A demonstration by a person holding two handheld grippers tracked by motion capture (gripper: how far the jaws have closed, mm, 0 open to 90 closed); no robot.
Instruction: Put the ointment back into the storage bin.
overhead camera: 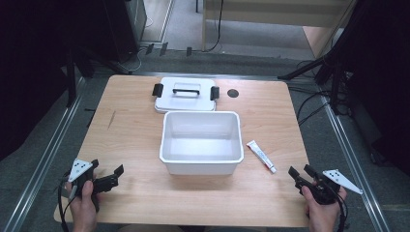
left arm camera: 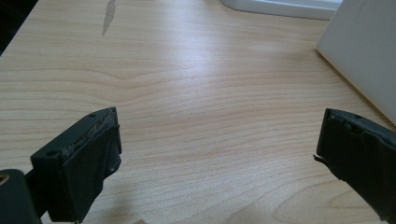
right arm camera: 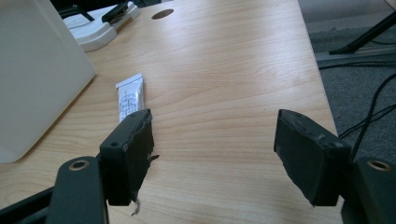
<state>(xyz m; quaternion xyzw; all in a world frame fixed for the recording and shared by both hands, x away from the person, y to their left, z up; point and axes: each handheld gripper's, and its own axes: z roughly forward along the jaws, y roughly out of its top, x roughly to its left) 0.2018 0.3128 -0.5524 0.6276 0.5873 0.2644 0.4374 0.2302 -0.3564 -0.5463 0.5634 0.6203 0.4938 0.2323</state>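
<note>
A white open bin (overhead camera: 201,141) stands in the middle of the wooden table (overhead camera: 135,130). Its white lid (overhead camera: 185,94), with a handle and black clips, lies flat just behind it. A small white tube (overhead camera: 261,156) lies on the table right of the bin; in the right gripper view the tube (right arm camera: 130,96) sits just beyond the left jaw. My left gripper (overhead camera: 107,175) is held near the front left edge, open and empty, also seen as left gripper (left arm camera: 219,144). My right gripper (overhead camera: 300,173) is at the front right corner, open and empty, right gripper (right arm camera: 212,140).
A dark round hole (overhead camera: 233,93) marks the table at the back right. The bin's wall (left arm camera: 369,51) shows at the right of the left gripper view. Black stands and cables (overhead camera: 314,104) lie on the floor beyond the right table edge.
</note>
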